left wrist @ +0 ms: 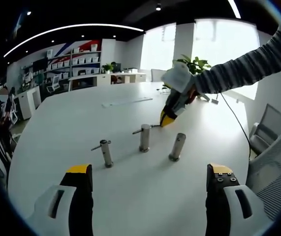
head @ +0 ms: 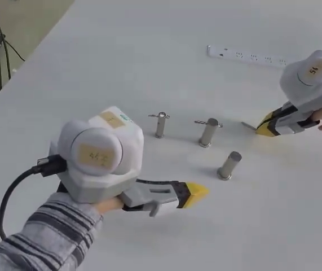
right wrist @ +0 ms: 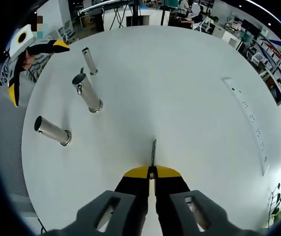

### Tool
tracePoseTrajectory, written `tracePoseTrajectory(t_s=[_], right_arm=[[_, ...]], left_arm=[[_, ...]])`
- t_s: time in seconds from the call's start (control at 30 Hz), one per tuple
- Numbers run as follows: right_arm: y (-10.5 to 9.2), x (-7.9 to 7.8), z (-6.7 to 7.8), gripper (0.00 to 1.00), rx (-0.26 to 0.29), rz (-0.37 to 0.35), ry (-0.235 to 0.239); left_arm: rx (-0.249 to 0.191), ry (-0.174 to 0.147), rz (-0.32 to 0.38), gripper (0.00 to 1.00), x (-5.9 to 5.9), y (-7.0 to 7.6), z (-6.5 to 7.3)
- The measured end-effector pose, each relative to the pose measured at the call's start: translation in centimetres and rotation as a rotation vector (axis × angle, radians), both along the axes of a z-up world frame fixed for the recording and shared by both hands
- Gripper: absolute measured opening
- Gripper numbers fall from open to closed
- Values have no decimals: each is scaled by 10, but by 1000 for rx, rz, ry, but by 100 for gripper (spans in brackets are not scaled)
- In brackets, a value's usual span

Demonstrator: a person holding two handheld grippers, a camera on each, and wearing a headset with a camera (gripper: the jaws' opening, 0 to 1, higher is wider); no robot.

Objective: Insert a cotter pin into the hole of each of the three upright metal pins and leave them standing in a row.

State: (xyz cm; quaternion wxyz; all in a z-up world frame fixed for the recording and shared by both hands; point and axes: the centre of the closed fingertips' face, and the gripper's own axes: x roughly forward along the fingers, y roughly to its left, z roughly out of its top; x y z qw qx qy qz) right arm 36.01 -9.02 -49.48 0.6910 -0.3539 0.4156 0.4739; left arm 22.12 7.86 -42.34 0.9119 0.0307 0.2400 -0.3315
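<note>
a wide white table point(head: 149, 51) in an open office, matte and plain, with a power strip point(head: 251, 56) at its far edge. three posts stand on it. the far metal pin point(head: 160, 124) and the middle metal pin point(head: 208, 131) each carry a cotter through the head. the bare metal pin point(head: 229, 165) stands nearer the person, out of line with them.

the right gripper point(right wrist: 151, 172) has its jaws squeezed together on the last cotter pin point(right wrist: 153, 150), which pokes out ahead of the tips, low over the table and well apart from the bare post. the left gripper point(left wrist: 150, 169) hovers with its jaws wide apart, gripping nothing.

the likely trouble is a sideways push. if the wire misses the small hole, it could tip the unbraced post or skid it further out of the row. a thin, slick wire may also swivel between hard yellow tips.

the posts are smooth, brushed-steel cylinders on slightly flared feet. the cotter is slender grey wire.
</note>
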Motion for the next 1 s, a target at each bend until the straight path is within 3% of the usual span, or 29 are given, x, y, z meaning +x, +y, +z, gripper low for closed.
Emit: tracePoseTrajectory(t_s=[0.5, 0.77, 1.0], right_arm=[[-3, -16, 16, 0, 43, -7, -62], [1, -42, 41, 0, 100, 22, -119], [7, -65, 57, 0, 114, 86, -175]], left_arm=[[0, 14, 1, 89, -2, -1, -4], [-10, 2, -20, 83, -6, -7, 3], [-8, -2, -53, 77, -8, -17, 8]])
